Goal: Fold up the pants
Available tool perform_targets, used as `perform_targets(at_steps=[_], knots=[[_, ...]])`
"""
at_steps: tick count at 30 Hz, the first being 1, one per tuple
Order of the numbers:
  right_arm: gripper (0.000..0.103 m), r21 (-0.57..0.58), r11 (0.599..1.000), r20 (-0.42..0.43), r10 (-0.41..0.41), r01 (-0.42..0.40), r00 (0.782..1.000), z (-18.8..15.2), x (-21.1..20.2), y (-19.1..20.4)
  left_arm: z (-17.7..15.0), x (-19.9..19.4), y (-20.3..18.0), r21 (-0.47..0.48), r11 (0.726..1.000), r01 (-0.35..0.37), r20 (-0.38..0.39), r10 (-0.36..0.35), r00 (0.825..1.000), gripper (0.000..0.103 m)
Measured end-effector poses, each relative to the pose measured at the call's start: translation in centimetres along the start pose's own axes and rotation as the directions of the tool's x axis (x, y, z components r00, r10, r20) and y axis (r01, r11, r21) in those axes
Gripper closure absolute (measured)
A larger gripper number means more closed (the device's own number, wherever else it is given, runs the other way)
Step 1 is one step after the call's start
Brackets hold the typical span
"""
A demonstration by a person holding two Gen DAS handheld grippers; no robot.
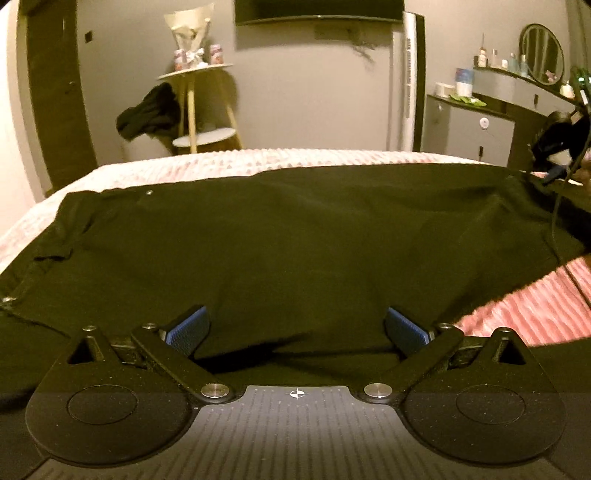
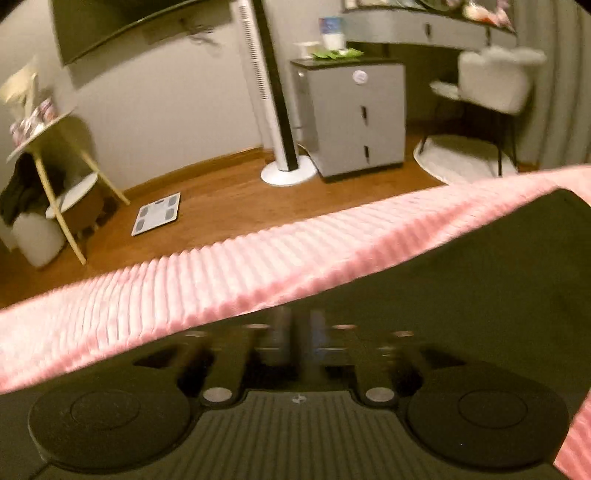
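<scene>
Left wrist view, left to right. A dark door (image 1: 55, 92) closes the left edge. Beside it stands a round two-tier side table (image 1: 195, 70) on pale wooden legs, with a wrapped bouquet (image 1: 190, 35) on its top tier and a dark garment (image 1: 149, 112) draped at its left side. A wall-mounted television (image 1: 319, 11) hangs above the centre; a white tower fan (image 1: 408, 81) stands to its right, then a grey cabinet (image 1: 469, 129) and a vanity with a round mirror (image 1: 542, 53). The black pants (image 1: 295, 240) lie spread flat across the pink ribbed bedspread (image 1: 528, 306), filling the middle of the view, with metal rivets visible toward their left end. The left gripper (image 1: 297, 330) sits low over the near edge of the pants, its blue-padded fingers (image 1: 188, 328) spread wide apart with only cloth lying between them. A thin cable (image 1: 557, 206) crosses the fabric at the far right.

Right wrist view, left to right. The same side table (image 2: 55, 122) appears at the left, a bathroom scale (image 2: 157, 214) lies on the wooden floor (image 2: 221, 199), and the fan base, grey cabinet (image 2: 354, 118) and a fluffy white chair (image 2: 495, 77) follow. The bedspread (image 2: 221, 273) runs diagonally across the view; black cloth (image 2: 480, 280) covers its lower right. The right gripper (image 2: 297, 332) is motion-blurred, its fingers standing close together; whether cloth is pinched between them cannot be told.
</scene>
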State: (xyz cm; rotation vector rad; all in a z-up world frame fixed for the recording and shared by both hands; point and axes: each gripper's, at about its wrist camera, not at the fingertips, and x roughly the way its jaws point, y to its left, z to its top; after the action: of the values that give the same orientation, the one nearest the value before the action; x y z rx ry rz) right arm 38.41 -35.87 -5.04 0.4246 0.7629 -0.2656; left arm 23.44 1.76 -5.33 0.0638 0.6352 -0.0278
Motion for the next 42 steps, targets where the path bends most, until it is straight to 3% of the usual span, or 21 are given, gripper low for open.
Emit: perform_targets(at_steps=[1, 3, 8, 12, 14, 16, 19, 22, 28, 31, 34, 36, 38, 42], knots=[[0.045, 0.047, 0.999, -0.007, 0.02, -0.02, 1.0, 0.4, -0.2, -1.1, -0.2, -0.4, 0.0, -0.01, 1.0, 0.001, 0.008, -0.001, 1.0, 0.0], [0.045, 0.141, 0.99, -0.028, 0.011, -0.007, 1.0, 1.4, 0.5, -2.5, -0.8, -1.0, -0.4, -0.038, 0.999, -0.016, 0.046, 0.018, 0.999, 0.0], [0.045, 0.304, 0.947, -0.088, -0.082, 0.105, 0.993, 2.4, 2.6, -4.2, -2.5, -0.8, -1.2, -0.057, 0.997, -0.054, 0.122, 0.061, 0.991, 0.0], [0.046, 0.317, 0.928, -0.116, -0.167, 0.195, 0.979, 3.4, 5.0, -3.5, -2.8, -0.8, -1.2, -0.075, 0.996, -0.042, 0.126, 0.051, 0.991, 0.0], [0.076, 0.281, 0.921, -0.119, -0.247, 0.271, 0.962, 3.2, 5.2, -3.0, -3.0, -0.7, -1.5, -0.066, 0.996, -0.054, 0.133, 0.063, 0.989, 0.0], [0.088, 0.297, 0.917, -0.093, -0.249, 0.265, 0.964, 2.8, 4.6, -3.6, -3.1, -0.7, -1.4, -0.071, 0.996, -0.05, 0.134, 0.059, 0.989, 0.0], [0.102, 0.366, 0.918, -0.041, -0.15, 0.155, 0.988, 1.7, 3.6, -6.6, -3.1, -0.7, -1.2, -0.075, 0.996, -0.046, 0.135, 0.055, 0.989, 0.0], [0.103, 0.404, 0.912, 0.004, -0.084, 0.075, 0.996, 0.7, 1.5, -8.1, -3.1, -0.7, -1.2, -0.075, 0.996, -0.046, 0.136, 0.056, 0.989, 0.0], [0.099, 0.414, 0.906, 0.044, -0.122, 0.093, 0.992, 1.0, -0.4, -9.4, -3.1, -0.7, -1.1, -0.077, 0.996, -0.047, 0.138, 0.057, 0.989, 0.0], [0.059, 0.417, 0.906, -0.001, -0.081, 0.074, 0.997, 2.3, 1.3, -8.8, -3.1, -0.7, -1.2, -0.075, 0.996, -0.049, 0.139, 0.059, 0.989, 0.0], [0.059, 0.385, 0.917, -0.03, -0.097, 0.101, 0.995, 2.9, 3.2, -7.6, -3.2, -0.7, -1.3, -0.073, 0.996, -0.052, 0.142, 0.063, 0.988, 0.0], [0.072, 0.322, 0.931, -0.04, -0.166, 0.17, 0.985, 3.0, 3.6, -6.4, -3.3, -0.8, -1.5, -0.075, 0.996, -0.052, 0.144, 0.063, 0.988, 0.0], [0.093, 0.3, 0.933, -0.036, -0.198, 0.2, 0.979, 2.8, 4.0, -6.1, -3.3, -0.8, -1.5, -0.075, 0.996, -0.053, 0.143, 0.063, 0.988, 0.0], [0.095, 0.381, 0.906, -0.034, -0.186, 0.185, 0.982, 2.7, 4.2, -7.2, -3.3, -0.7, -1.4, -0.074, 0.996, -0.053, 0.144, 0.063, 0.988, 0.0]])
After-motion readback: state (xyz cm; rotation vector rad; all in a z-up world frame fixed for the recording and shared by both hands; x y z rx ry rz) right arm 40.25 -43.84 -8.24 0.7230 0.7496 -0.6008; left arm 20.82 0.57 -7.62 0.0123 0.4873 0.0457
